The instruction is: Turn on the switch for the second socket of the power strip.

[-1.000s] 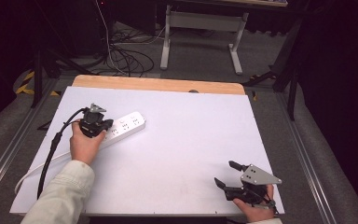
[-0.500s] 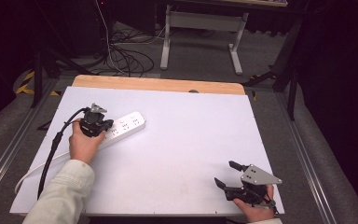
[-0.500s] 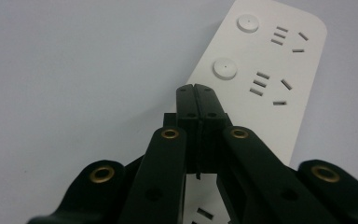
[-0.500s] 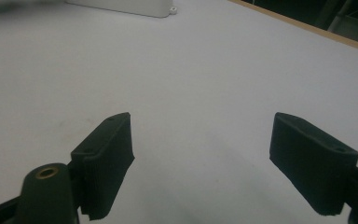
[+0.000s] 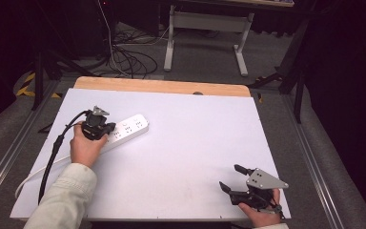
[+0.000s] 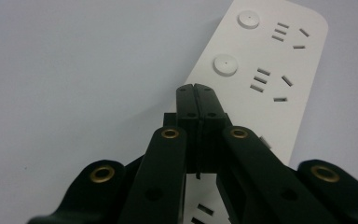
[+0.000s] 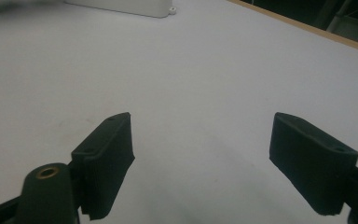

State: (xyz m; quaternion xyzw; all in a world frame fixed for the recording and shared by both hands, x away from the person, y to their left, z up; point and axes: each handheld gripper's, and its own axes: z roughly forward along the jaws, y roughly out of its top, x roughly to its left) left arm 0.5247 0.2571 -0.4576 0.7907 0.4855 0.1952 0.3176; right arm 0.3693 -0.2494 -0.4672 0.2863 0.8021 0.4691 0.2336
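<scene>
- A white table top (image 5: 181, 143) with a wooden strip along its far edge is seen from above; a person's two forearms reach in from the near side.
- A white power strip (image 5: 126, 129) lies flat on the left part of the table, angled with its free end pointing away and to the right. Its white cable (image 5: 33, 174) curves off toward the near left edge.
- The left hand (image 5: 86, 148), in a pale sleeve, holds the left gripper (image 5: 106, 128) down over the near half of the power strip.
- In the left gripper view, the jaws are pressed together with nothing between them, their tips over the strip's top face just short of a round white button (image 6: 225, 65). A second button and two sets of socket slots lie beyond.
- The right hand (image 5: 259, 214) holds the right gripper (image 5: 232, 177) at the table's near right corner, well apart from the strip.
- In the right gripper view, the jaws are spread wide over bare table, holding nothing, and the strip's end shows far off.
</scene>
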